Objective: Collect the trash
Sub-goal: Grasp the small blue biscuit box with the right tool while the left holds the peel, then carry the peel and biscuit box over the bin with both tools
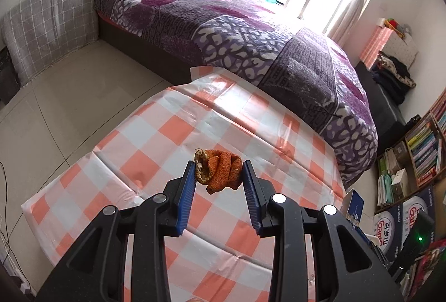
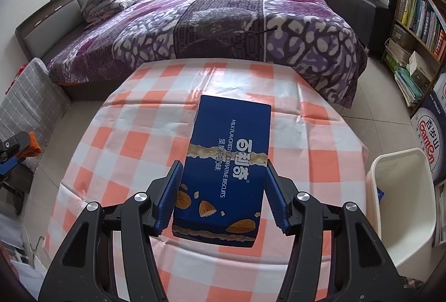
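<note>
A curled piece of orange peel [image 1: 218, 170] sits pinched between the blue pads at the tips of the left gripper [image 1: 218, 172], whose fingers are closed on it and hold it clear above the checked cloth of the desk [image 1: 156, 134]. A blue biscuit box [image 2: 227, 162] lies lengthwise between the fingers of the right gripper [image 2: 223, 176]; its near end reaches back between the pads and its far end runs well beyond the tips. The left pad meets the box's edge and the right pad stands just against its other side, so the fingers are clamped on the box. To the right of the right fingers stands a white bin [image 2: 401, 207], beside the desk. Beyond the fingertips in both views lies a bed [image 2: 223, 23] with a purple patterned cover.
</note>
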Demonstrator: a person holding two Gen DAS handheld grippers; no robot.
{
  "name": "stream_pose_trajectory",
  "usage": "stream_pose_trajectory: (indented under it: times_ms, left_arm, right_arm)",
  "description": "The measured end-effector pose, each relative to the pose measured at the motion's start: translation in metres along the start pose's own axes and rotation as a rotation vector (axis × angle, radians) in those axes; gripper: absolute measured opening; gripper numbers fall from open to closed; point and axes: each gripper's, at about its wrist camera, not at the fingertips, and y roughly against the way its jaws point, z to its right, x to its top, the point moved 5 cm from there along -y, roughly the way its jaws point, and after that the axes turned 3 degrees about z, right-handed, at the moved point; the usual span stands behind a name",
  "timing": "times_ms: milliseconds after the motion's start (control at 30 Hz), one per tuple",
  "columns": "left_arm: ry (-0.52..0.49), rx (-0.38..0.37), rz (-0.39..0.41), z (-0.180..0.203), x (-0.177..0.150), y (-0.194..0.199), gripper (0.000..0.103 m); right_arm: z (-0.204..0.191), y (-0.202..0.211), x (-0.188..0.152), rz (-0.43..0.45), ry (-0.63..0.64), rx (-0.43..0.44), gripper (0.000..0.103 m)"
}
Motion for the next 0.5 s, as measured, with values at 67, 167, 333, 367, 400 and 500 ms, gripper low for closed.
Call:
stream_pose_trajectory:
  times_ms: [67, 167, 333, 367, 400, 500]
  left_arm:
    - [-0.041, -0.005, -0.011, 0.02, -0.009, -0.004, 0.034]
    - [-0.098, -0.028, -0.033, 0.05, -0.025, -0.009, 0.034]
    - [-0.171, -0.082, -0.061, 0.1, -0.054, -0.015, 0.034]
    - [-0.182, -0.097, -0.071, 0.11, -0.06, -0.017, 0.034]
    - [-0.195, -0.109, -0.079, 0.119, -0.065, -0.018, 0.034]
    - [-0.244, -0.135, -0.094, 0.147, -0.083, -0.02, 0.034]
  right_arm:
    - [0.021, 0.005, -0.001, 0.001, -0.011, -0.019, 0.055]
    - [0.055, 0.011, -0.005, -0.003, -0.032, -0.055, 0.055]
    - [0.114, 0.022, -0.016, -0.013, -0.087, -0.11, 0.055]
    - [0.129, 0.025, -0.019, -0.018, -0.105, -0.122, 0.055]
    - [0.14, 0.028, -0.022, -0.02, -0.119, -0.132, 0.055]
    - [0.178, 0.038, -0.03, -0.013, -0.169, -0.173, 0.055]
